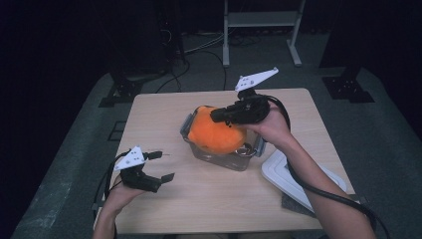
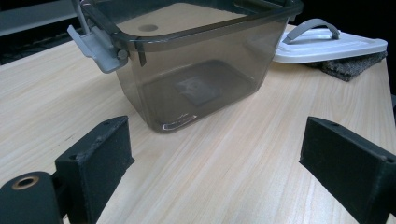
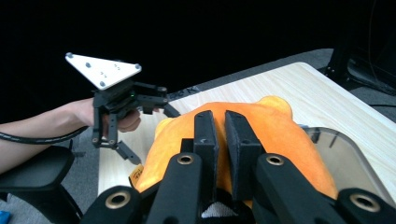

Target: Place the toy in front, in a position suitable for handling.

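Note:
An orange plush toy [image 1: 214, 132] hangs at the mouth of a clear smoky plastic container [image 1: 239, 159] in the middle of the wooden table [image 1: 159, 114]. My right gripper [image 1: 216, 117] comes in from the right, its jaws pinched nearly together on the top of the plush toy [image 3: 280, 126]. In the left gripper view the lower part of the container [image 2: 196, 84] is empty. My left gripper [image 1: 165, 165] rests near the table's front left with its jaws wide apart and nothing between them. It faces the container from a short way off.
A white lid [image 1: 293, 174] with a grey handle lies on a dark pad [image 2: 350, 65] at the table's front right. A grey latch [image 2: 98, 44] hangs off the container's rim. Dark floor, cables and a metal stand lie behind the table.

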`<state>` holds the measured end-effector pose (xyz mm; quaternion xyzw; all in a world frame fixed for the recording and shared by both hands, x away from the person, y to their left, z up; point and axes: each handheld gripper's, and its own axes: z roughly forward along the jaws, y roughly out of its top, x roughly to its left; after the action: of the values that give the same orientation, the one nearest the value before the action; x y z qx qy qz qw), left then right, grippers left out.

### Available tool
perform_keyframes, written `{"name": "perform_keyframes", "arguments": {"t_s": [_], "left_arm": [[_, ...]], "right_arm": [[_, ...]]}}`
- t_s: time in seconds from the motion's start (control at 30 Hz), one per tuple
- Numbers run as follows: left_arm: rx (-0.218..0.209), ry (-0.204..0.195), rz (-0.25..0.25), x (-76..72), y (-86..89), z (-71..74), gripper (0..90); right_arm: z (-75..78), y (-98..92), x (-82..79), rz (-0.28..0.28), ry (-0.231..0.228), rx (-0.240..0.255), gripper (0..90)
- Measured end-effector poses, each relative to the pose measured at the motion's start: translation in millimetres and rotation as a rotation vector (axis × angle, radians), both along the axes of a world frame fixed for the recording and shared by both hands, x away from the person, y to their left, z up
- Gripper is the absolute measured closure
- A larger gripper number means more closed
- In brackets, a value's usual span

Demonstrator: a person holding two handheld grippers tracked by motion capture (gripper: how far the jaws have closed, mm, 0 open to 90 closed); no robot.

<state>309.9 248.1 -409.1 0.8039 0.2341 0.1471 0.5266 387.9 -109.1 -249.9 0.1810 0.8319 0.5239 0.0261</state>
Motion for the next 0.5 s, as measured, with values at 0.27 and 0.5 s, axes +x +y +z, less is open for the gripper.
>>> {"name": "perform_keyframes", "arguments": {"t_s": [0.27,0.5], "left_arm": [[0.01,-0.002,-0.005,-0.1,-0.1,0.4,8.3],[0.011,-0.002,-0.008,0.0,0.4,0.4,8.3]], "right_arm": [[-5.2,-3.0,13.2,-0.032,0.011,0.001,82.9],[-13.6,-3.9,25.2,-0.059,0.028,-0.001,82.9]]}}
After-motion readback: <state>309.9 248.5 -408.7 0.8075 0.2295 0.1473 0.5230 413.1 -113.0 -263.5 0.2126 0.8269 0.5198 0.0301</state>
